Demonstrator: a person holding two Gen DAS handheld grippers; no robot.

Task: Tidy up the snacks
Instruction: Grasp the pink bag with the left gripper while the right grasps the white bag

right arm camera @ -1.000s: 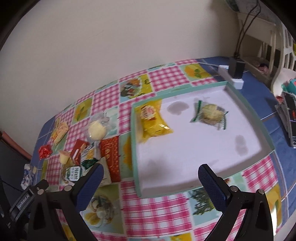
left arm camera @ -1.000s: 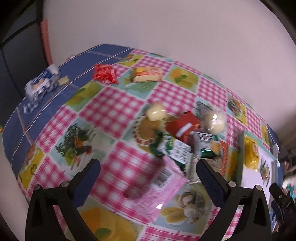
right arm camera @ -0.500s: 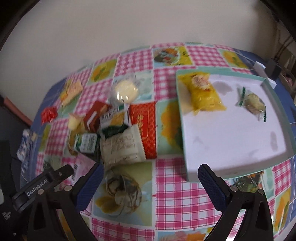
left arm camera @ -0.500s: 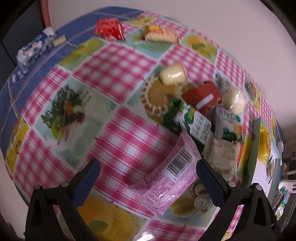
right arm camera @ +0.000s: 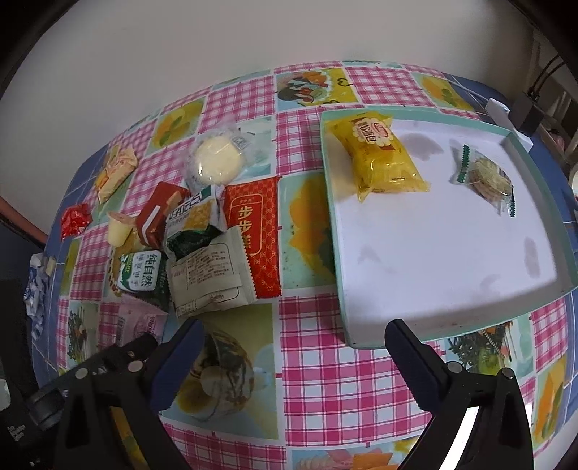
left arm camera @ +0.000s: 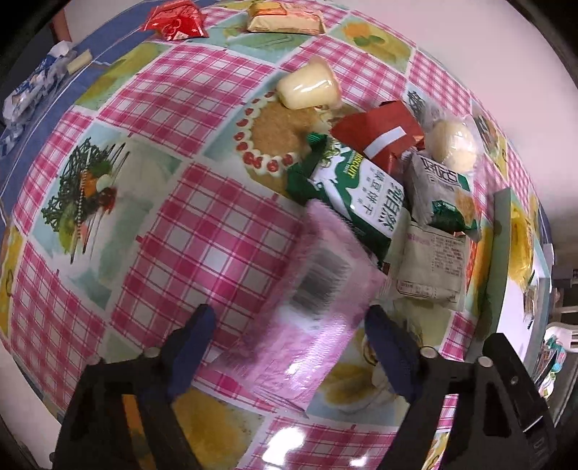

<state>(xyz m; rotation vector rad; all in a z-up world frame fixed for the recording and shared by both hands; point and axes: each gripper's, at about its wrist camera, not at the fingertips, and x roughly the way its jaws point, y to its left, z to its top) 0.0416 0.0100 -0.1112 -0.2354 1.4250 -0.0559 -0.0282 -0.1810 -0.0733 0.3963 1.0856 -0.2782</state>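
My left gripper (left arm camera: 289,325) is open, its blue fingers either side of a pink snack packet (left arm camera: 318,311) that lies flat on the checked tablecloth. Behind it is a pile of snacks: a green biscuit pack (left arm camera: 354,188), a red pack (left arm camera: 379,135), a grey-green pack (left arm camera: 440,188), a beige pack (left arm camera: 430,267), a jelly cup (left arm camera: 307,86). My right gripper (right arm camera: 292,343) is open and empty above the tablecloth, left of the white tray (right arm camera: 563,253). The tray holds a yellow pack (right arm camera: 379,155) and a clear cracker pack (right arm camera: 487,177). The pink packet (right arm camera: 141,318) shows beside the left gripper.
A red wrapper (left arm camera: 173,20) and an orange pack (left arm camera: 285,20) lie at the table's far side. A long red pack (right arm camera: 253,231) lies between pile and tray. A round bun (right arm camera: 216,159) sits behind the pile. A blue-white bag (left arm camera: 32,86) lies at the left edge.
My left gripper has dropped close to the table and moved forward until the pink packet lies between its fingers. My right gripper has swung left from over the tray toward the snack pile.
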